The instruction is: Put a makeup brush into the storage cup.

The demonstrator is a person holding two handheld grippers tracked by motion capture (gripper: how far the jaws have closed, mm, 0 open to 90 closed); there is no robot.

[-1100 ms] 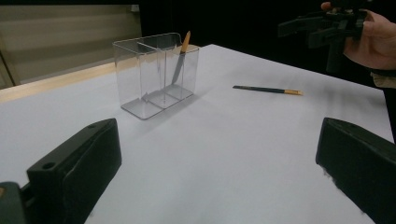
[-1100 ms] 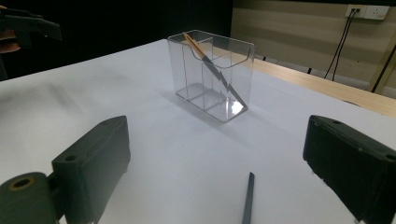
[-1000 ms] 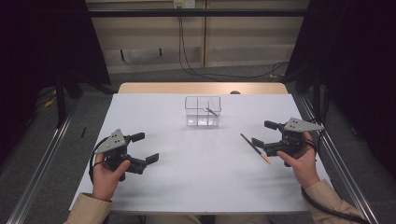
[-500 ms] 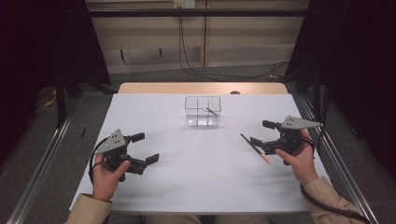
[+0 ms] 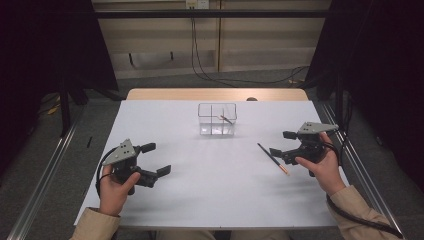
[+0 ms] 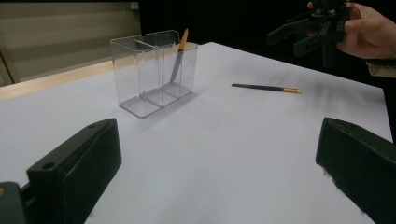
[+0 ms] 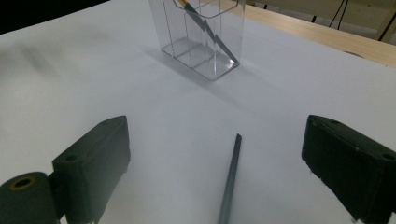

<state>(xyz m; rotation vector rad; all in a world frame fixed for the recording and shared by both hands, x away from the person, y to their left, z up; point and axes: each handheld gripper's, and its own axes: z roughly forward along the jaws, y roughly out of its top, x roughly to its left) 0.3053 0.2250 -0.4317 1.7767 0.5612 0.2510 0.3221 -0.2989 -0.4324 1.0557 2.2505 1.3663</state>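
Observation:
A clear plastic holder with compartments stands at the table's far middle, one dark pencil leaning inside its right part. A second dark pencil with an orange end lies flat on the white table, just left of my right gripper. That gripper is open, and in the right gripper view the pencil lies between its jaws, pointing toward the holder. My left gripper is open and empty at the near left. In the left gripper view the holder and lying pencil are ahead.
The white table top is bare around both hands. A wooden strip runs along its far edge. Metal rails flank the table on the floor, and cables hang behind.
My right gripper has shifted slightly left toward the lying pencil. The left gripper has stayed put.

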